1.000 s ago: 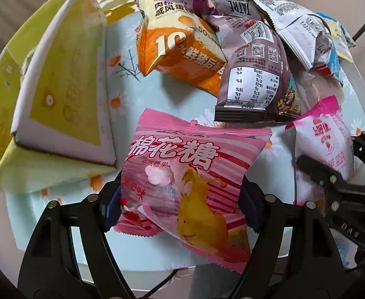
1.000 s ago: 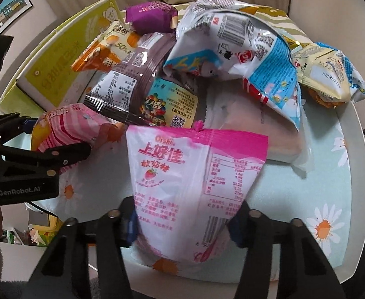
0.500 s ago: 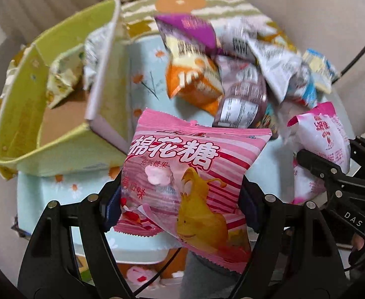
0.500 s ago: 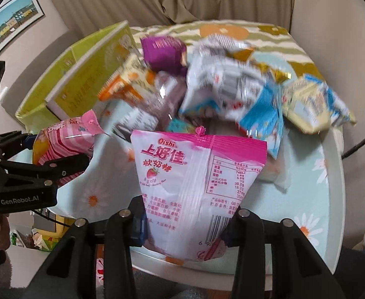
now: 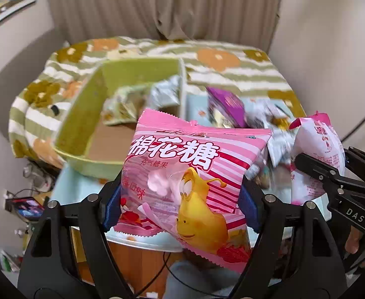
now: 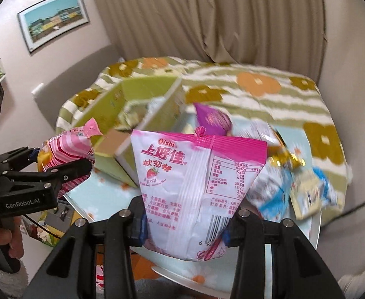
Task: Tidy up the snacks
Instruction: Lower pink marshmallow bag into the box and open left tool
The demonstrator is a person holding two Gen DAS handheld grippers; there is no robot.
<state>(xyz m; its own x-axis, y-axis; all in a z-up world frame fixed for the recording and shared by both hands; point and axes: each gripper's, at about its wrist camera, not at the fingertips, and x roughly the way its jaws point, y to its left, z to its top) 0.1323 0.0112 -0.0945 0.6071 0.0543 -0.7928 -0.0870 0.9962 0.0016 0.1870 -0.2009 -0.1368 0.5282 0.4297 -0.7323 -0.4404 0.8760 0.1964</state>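
Nearest in the left wrist view, the left gripper (image 5: 180, 204) has its fingers (image 5: 111, 204) clamped on the sides of a pink striped marshmallow bag (image 5: 189, 174) with a yellow cartoon slug on the front — the bag is held upright above the tabletop (image 5: 65, 186), clear of it. In the right wrist view the right gripper (image 6: 184, 224) has its fingers (image 6: 138, 226) pressed into the lower part of a white-and-magenta Oishi bag (image 6: 199, 186), printed back facing the camera, and this one too hangs in the air over the near edge of the tabletop. The two held bags are side by side, apart, the marshmallow bag to the left.

Past them the tabletop wears a pale blue daisy cloth. On its left stands an open green box (image 5: 87, 114) with a brown floor and a few wrapped packets lying at its far end. To the right of the box lies a loose heap of snacks — a purple packet (image 6: 212, 119), and blue-and-white bags (image 6: 282, 194), all blurred. Behind the tabletop is a bed under a green striped blanket (image 6: 257, 87) with orange flowers, then a beige curtain (image 6: 207, 17).
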